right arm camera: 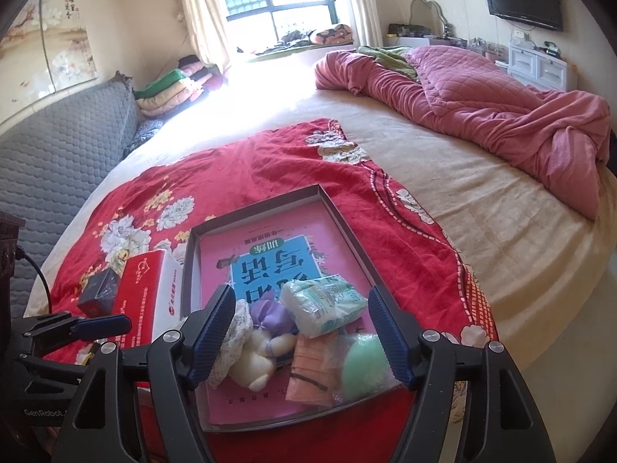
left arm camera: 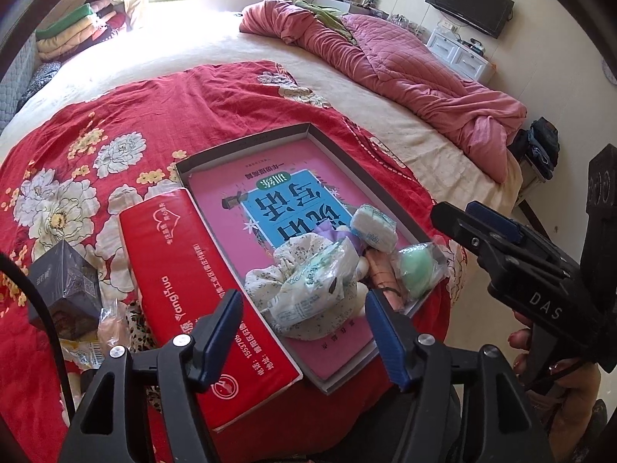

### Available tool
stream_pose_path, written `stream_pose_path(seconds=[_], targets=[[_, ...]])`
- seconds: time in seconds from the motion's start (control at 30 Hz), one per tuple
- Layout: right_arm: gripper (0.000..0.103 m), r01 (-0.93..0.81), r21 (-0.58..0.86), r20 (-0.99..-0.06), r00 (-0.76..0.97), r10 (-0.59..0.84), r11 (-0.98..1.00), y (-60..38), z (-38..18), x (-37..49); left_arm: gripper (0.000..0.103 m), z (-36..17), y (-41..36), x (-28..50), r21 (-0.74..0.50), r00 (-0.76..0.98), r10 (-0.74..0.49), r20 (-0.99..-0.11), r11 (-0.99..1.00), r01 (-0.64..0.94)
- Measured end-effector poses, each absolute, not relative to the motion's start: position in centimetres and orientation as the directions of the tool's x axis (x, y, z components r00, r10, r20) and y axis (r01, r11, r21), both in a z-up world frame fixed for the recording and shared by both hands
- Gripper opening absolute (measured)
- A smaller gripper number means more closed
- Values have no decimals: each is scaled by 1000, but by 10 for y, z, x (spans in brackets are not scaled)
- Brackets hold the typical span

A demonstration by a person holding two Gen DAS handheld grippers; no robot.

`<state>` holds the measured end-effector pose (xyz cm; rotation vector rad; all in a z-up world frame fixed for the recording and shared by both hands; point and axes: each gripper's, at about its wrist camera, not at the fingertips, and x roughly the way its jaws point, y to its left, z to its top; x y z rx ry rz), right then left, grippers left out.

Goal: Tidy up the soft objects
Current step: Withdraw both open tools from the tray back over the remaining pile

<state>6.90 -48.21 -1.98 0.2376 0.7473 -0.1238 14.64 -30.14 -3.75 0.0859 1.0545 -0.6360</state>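
Note:
A shallow grey tray (right arm camera: 254, 202) lined with a pink book lies on a red flowered quilt (left arm camera: 115, 115). At its near end sit soft items: a floral cloth bundle (left arm camera: 266, 289), tissue packs (right arm camera: 320, 305), a purple sachet (right arm camera: 270, 314), a white plush (right arm camera: 258, 359), an orange cloth (right arm camera: 308, 374) and a bagged green sponge (right arm camera: 364, 366). My left gripper (left arm camera: 304, 335) hangs open above the floral bundle and a tissue pack (left arm camera: 320, 277), pads clear of them. My right gripper (right arm camera: 302, 335) is open over the pile, touching nothing.
A red tissue box (left arm camera: 193, 270) lies along the tray's left side, with a dark box (left arm camera: 65, 289) and crumpled wrappers (left arm camera: 104, 332) beyond it. A bunched pink quilt (left arm camera: 405, 65) lies at the far right of the bed. The bed's edge drops off on the right.

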Motion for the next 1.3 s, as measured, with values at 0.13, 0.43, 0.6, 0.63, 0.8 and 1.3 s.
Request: stream_pose_path(seconds=[0.13,0.43,0.6,0.63,0.8,1.3], targets=[[73,191,143,-690,723,-40,971,-474,-15,69,68,-28,-291,145,-237,353,-454,-818,825,513],[74,162,115,-678,733,-42,980,-454,0,65,70,-5,-253,140,-233,420,-446,-791,853,467],[74,104,106,-656,755,-10,989,-428,15,65,71,10,-222,131,-213,461,-423,-780,873,439],[74,89,102,-652,758,-1,991,-421,19,66,71,11,-214,129,-210,468,-415,-780,878,429],[74,4,75,-633,773,44,997,-382,34,67,71,21,-170,125,-203,504,-378,-777,908,367],[74,-188,9,-628,763,152,982,-289,55,63,71,41,-68,110,-202,592,-280,-756,960,196]])
